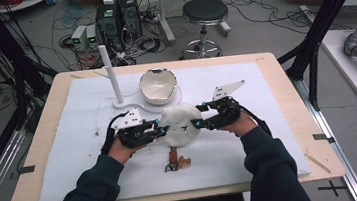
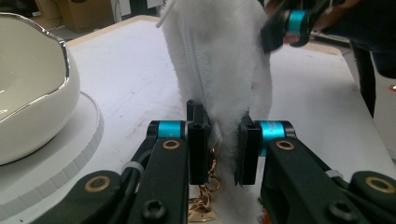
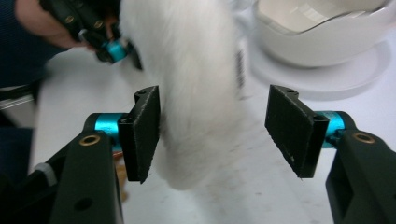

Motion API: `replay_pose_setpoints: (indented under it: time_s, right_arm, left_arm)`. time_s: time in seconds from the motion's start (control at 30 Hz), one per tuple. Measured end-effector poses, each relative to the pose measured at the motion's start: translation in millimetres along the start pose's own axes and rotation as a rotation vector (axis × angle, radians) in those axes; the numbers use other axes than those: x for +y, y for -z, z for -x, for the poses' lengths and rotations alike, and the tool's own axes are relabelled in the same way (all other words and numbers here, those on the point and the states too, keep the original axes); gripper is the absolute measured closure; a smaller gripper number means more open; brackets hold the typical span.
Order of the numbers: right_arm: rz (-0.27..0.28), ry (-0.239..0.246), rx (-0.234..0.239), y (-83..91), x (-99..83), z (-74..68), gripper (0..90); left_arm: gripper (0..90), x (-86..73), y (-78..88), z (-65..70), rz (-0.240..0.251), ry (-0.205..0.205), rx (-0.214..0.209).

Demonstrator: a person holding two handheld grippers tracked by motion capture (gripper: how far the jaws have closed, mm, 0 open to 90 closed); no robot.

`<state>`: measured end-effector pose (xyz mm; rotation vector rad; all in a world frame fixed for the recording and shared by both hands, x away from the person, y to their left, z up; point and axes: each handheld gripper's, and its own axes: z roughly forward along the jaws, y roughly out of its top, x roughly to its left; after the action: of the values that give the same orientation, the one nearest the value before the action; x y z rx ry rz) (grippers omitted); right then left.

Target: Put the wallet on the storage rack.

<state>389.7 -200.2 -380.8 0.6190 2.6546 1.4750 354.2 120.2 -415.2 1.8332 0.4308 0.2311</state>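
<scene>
At the middle of the white mat (image 1: 72, 157) we see a fluffy white pouch (image 1: 180, 125), near the bowl (image 1: 158, 86). Our left gripper (image 2: 223, 149) is clamped on the pouch's left edge. Our right gripper (image 3: 215, 135) has its jaws apart around the right edge.

Lighting and picture quality: even indoor light, soft focus.

The white mat (image 1: 251, 138) is evenly and brightly lit in the high view; shadows are faint. A glare line is seen along the bowl (image 2: 32, 93) rim. The fluffy pouch (image 3: 187, 79) is blurred in the right gripper view, and the far hand (image 3: 42, 25) is rendered out of focus.
</scene>
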Motion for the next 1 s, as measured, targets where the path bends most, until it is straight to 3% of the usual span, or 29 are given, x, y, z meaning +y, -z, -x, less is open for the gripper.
replay_pose_setpoints:
  time_s: [0.03, 0.07, 0.1, 0.13, 0.17, 0.2, 0.23, 0.27, 0.5, 0.6, 0.7, 0.77, 0.8, 0.87, 1.0]
  right_arm:
    - [-0.009, -0.008, 0.02, -2.9, 0.0, 1.2, 49.8]
    - [-0.03, 0.005, 0.06, -6.1, 0.3, 1.5, 67.8]
    - [-0.03, 0.005, 0.06, -6.1, 0.3, 1.5, 67.8]
    - [-0.022, 0.027, 0.062, -5.5, 1.2, 0.0, 73.1]
    - [-0.014, 0.033, 0.058, -4.6, 1.9, -0.8, 74.2]
    - [-0.014, 0.033, 0.058, -4.6, 1.9, -0.8, 74.2]
    - [-0.005, 0.044, 0.044, -2.8, 2.7, -1.8, 74.9]
    - [0.011, 0.066, 0.003, 0.0, 3.6, -4.0, 75.7]
    - [0.067, 0.126, -0.063, 3.7, 3.8, -7.0, 76.6]
    - [0.085, 0.138, -0.056, 3.9, 4.9, -8.8, 76.7]
    - [0.092, 0.155, -0.06, 3.8, 6.4, -11.7, 77.1]
    - [0.095, 0.161, -0.07, 4.1, 6.6, -11.8, 77.2]
    - [0.1, 0.161, -0.077, 4.7, 7.0, -11.9, 77.3]
    - [0.114, 0.168, -0.095, 6.8, 8.3, -11.7, 77.3]
    - [0.154, 0.175, -0.122, 14.0, 13.8, -10.6, 77.3]
  left_arm:
    - [78.5, -0.2, 0.6, -0.8, 0.0, 0.006, 0.003]
    - [77.6, -0.6, 1.5, -3.5, -0.012, 0.036, 0.017]
    - [73.9, -0.6, 1.5, -3.5, -0.012, 0.036, 0.017]
    - [66.5, -1.6, 1.3, -6.9, -0.019, 0.087, 0.043]
    - [59.1, -1.6, 1.3, -6.9, -0.019, 0.087, 0.043]
    - [59.1, -2.3, 1.2, -9.2, -0.021, 0.12, 0.055]
    - [53.0, -3.5, 1.6, -12.5, -0.03, 0.153, 0.06]
    - [51.0, -4.4, 1.8, -13.7, -0.035, 0.169, 0.066]
    - [52.5, -6.4, 2.9, -17.4, -0.043, 0.192, 0.098]
    - [55.8, -6.3, 2.6, -16.2, -0.045, 0.173, 0.092]
    - [73.8, -6.2, 1.7, -13.2, -0.066, 0.13, 0.084]
    - [73.8, -5.5, 2.1, -12.7, -0.064, 0.129, 0.086]
    - [71.9, -5.1, 2.4, -13.0, -0.056, 0.146, 0.1]
    - [58.4, -5.7, 5.5, -17.1, -0.058, 0.186, 0.138]
    - [54.4, -6.7, 20.5, -25.2, -0.029, 0.205, 0.187]
